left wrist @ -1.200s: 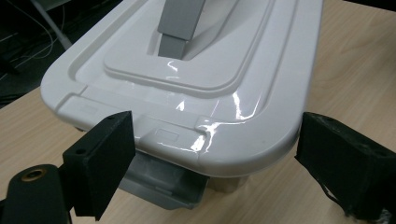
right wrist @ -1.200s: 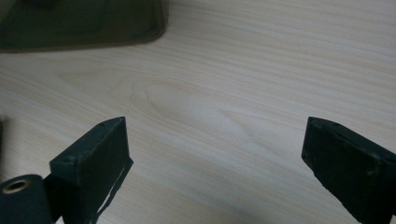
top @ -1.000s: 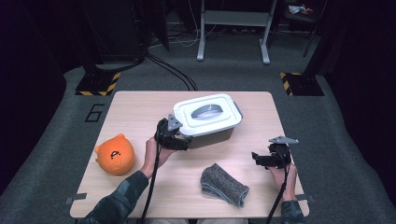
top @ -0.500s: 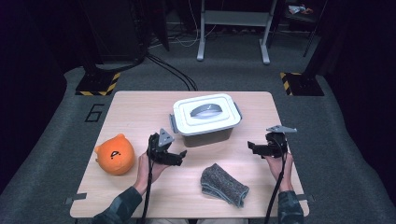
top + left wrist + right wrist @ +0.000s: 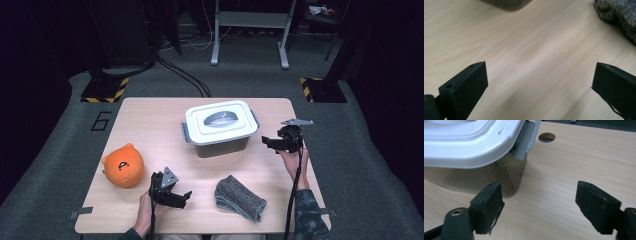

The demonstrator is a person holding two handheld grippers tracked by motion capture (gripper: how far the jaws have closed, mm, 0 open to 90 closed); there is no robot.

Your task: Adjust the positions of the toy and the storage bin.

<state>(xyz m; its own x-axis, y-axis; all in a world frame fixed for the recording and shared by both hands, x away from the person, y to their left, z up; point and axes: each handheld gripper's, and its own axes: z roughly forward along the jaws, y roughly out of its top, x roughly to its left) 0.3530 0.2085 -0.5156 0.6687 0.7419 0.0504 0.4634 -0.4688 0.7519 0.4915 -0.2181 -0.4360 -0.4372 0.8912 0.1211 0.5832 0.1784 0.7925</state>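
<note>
The box stands just ahead of the right gripper, whose jaws point at its near end; in the right gripper view its grey latch sits up and ahead of the left jaw, apart from both. These jaws have just been closing and now stand about half apart with only bare table between them. The box looks like rigid plastic, smoky walls under a white lid with a grey handle; probably light, smooth and rather slippery on its sides. The latch or the handle on top would likely give the surest hold, since the walls are too broad for these jaws.

The left gripper has just been opening and stands wide, empty, low over the wood. The grey cloth, soft and limp, lies near it off its right jaw. The orange plush sits behind it, on its other side.
</note>
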